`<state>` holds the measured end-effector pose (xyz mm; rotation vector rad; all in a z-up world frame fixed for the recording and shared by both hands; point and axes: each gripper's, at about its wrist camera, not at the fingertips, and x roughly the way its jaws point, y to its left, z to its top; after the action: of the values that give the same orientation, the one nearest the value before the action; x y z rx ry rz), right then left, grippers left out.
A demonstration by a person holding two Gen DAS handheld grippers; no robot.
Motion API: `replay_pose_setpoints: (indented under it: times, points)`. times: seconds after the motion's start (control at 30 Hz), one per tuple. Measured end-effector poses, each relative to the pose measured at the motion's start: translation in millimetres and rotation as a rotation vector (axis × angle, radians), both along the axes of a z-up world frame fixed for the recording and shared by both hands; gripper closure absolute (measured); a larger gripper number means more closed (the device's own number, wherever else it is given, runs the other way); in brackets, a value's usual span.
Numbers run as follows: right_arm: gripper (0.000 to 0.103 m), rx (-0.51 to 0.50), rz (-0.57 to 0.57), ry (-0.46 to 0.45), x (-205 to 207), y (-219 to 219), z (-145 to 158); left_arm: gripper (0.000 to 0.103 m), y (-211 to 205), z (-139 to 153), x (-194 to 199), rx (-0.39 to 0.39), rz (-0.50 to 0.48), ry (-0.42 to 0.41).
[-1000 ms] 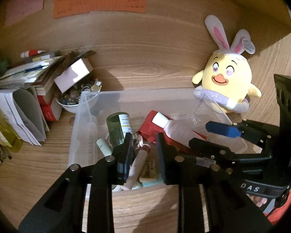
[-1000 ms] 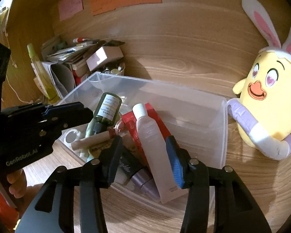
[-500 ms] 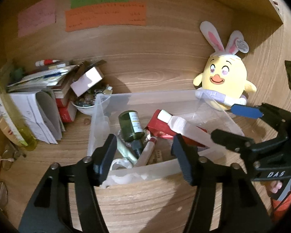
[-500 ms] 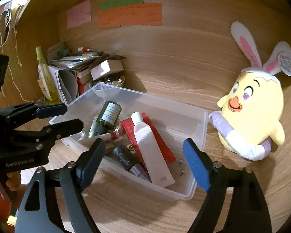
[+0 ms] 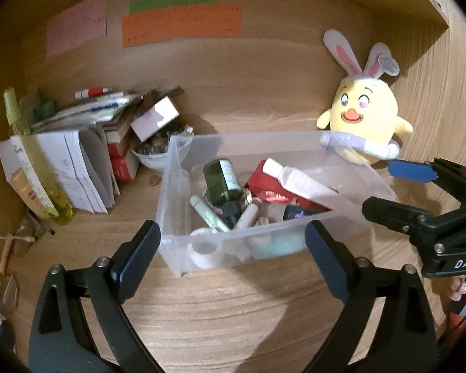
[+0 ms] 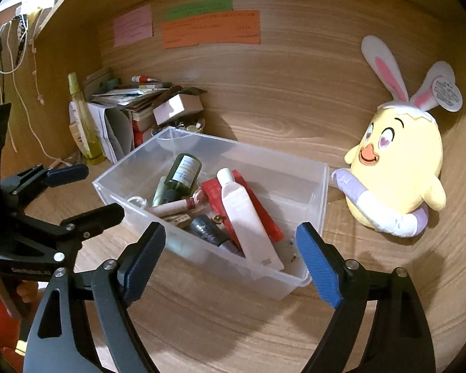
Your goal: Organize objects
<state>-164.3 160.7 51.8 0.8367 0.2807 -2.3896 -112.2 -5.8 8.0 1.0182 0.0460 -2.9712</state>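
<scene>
1. A clear plastic bin stands on the wooden desk. In it lie a dark green bottle, a white tube over a red box, a pale green stick, a small dark bottle and a roll of tape.
2. At 9 o'clock of the bin, a white bowl holds small trinkets, beside a stack of papers and boxes.
3. A yellow chick plush sits at the bin's 2 o'clock corner.
4. The left gripper is opening, its jaws wide apart and empty; the bin lies at 12 o'clock, just ahead.
5. The right gripper is opening too, jaws apart and empty, with the bin's near corner at 12 o'clock.
</scene>
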Motion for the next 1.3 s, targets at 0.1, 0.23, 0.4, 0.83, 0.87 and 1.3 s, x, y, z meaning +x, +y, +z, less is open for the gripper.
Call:
replay_pose_setpoints:
  times: [0.1, 0.23, 0.4, 0.83, 0.87, 1.3]
  points:
    - [0.018, -0.002, -0.007, -0.012, 2, 1, -3, 0.008, -3, -6, 1, 0.03, 0.0, -0.025]
    - [0.018, -0.012, -0.016, -0.031, 4, 5, -8, 0.008, -5, -11, 3, 0.042, 0.012, -0.04]
    - [0.018, -0.029, -0.022, -0.058, 5, 8, -13, 0.008, -8, -12, 6, 0.049, 0.021, -0.046]
    - [0.018, -0.023, -0.025, -0.06, 9, 8, -15, 0.007, -5, -9, 11, 0.043, 0.019, -0.041]
    - [0.018, -0.023, -0.026, -0.06, 9, 8, -15, 0.007, -5, -9, 11, 0.042, 0.019, -0.041]
    - [0.018, -0.027, -0.022, -0.058, 15, 7, -15, 0.007, -4, -9, 12, 0.044, 0.014, -0.041]
